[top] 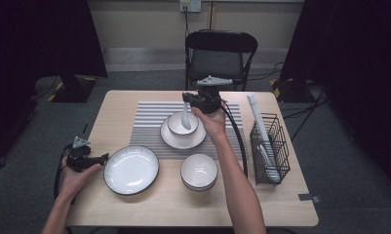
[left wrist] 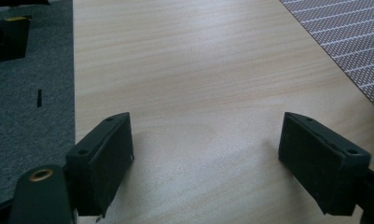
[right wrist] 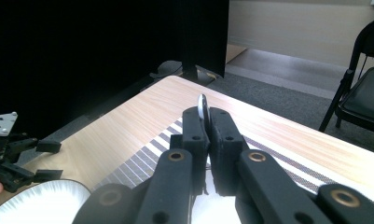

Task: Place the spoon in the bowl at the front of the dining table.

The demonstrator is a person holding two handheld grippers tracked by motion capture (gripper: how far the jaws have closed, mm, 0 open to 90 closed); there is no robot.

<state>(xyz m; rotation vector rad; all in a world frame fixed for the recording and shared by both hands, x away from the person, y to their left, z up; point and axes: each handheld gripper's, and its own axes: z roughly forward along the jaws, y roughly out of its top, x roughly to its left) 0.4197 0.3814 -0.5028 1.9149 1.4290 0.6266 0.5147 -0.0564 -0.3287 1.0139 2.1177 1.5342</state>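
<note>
My right gripper (top: 187, 99) is shut on the handle of a white spoon (top: 185, 118), which hangs bowl-end down into a small white bowl (top: 176, 127). That bowl stands on a white saucer (top: 183, 141) on the striped placemat (top: 149, 122). In the right gripper view the jaws (right wrist: 208, 122) press together on the spoon's handle end (right wrist: 202, 106). My left gripper (top: 104, 158) rests open at the table's left, just beside a large dark-rimmed plate (top: 131, 169). In the left gripper view its jaws (left wrist: 205, 149) stand wide apart over bare wood.
A second white bowl (top: 199, 171) sits in front of the saucer. A black wire basket (top: 269, 148) with white utensils stands at the right edge. A black folding chair (top: 220, 53) is behind the table. The placemat corner (left wrist: 352, 42) lies ahead of the left gripper.
</note>
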